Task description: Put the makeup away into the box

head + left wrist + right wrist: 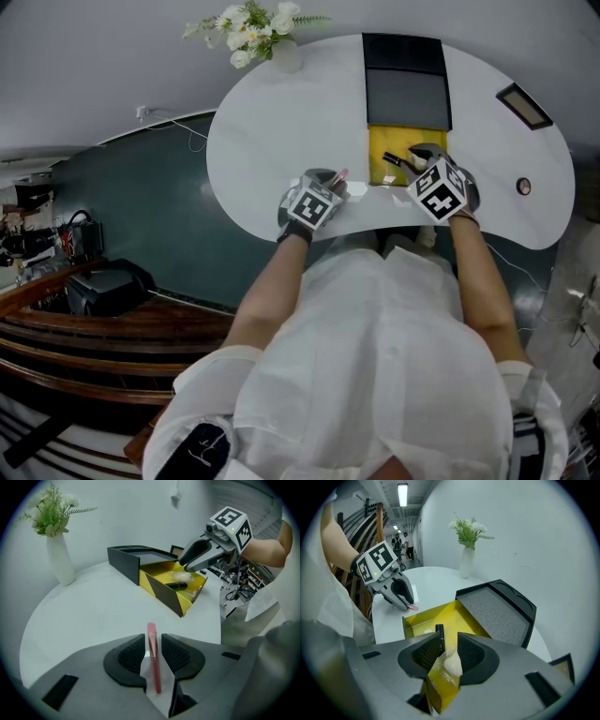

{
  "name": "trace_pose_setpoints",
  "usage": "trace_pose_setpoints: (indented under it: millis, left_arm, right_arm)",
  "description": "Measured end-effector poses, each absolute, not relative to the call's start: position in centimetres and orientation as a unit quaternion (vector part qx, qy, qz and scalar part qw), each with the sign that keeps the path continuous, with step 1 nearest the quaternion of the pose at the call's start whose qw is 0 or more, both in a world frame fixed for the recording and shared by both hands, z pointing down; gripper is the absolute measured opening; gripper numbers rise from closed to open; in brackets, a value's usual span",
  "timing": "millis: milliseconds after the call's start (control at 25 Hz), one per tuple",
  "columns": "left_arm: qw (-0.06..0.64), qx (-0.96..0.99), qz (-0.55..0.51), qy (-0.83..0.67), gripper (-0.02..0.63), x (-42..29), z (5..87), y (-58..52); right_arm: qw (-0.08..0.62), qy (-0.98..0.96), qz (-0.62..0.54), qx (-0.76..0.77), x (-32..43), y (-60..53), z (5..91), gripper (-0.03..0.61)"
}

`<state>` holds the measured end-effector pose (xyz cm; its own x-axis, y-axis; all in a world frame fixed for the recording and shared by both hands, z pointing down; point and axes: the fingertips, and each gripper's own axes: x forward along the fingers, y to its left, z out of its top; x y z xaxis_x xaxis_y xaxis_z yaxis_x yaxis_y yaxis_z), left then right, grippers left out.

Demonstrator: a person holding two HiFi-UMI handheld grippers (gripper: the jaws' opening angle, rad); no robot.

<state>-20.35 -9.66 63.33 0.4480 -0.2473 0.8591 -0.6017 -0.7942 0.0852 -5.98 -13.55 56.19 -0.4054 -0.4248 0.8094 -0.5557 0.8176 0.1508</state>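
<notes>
The left gripper (152, 647) has its jaws closed nearly all the way on a slim pink makeup stick (153, 663), which stands upright between the ribbed black pads with its tip poking out past them. In the head view this gripper sits low over the white rounded counter (262, 141), just left of the box; whether the stick's tip touches the surface cannot be told.

The open box with a yellow lining and black-and-yellow striped side (169, 596) lies towards the counter's near edge, and its black hinged lid with a grey padded inside (499, 611) lies folded back flat beyond it. A thin black makeup tube (439, 637) lies on the yellow floor of the box.

The right gripper (443, 654) reaches down into the box over its near wall. Its jaws stand about halfway apart, closed on a pale soft lump in clear wrapping (451, 663) that fills the gap between the pads and sits low inside the box.

A white vase of white flowers and green sprigs (466, 562) stands at the far edge of the counter, well apart from the box.
</notes>
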Motion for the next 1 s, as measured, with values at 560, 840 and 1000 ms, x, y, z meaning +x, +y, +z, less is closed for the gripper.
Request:
trace_pose_setpoints:
  millis: [560,840,1000]
  left_arm:
    - [0.178,0.807,0.496,-0.267,0.066,-20.8,64.2,-9.7]
    - [0.181,0.805,0.495,-0.27,0.061,-20.5,63.5,-9.9]
    - [0.171,0.816,0.474,-0.282,0.061,-18.9,61.3,-11.0]
  right_arm:
    - [0.454,-0.836,0.068,0.3,-5.2,-13.8,56.0,0.104]
    - [0.449,-0.836,0.068,0.308,-4.0,-14.0,55.5,0.104]
    - [0.444,-0.836,0.071,0.315,-2.8,-14.2,55.2,0.104]
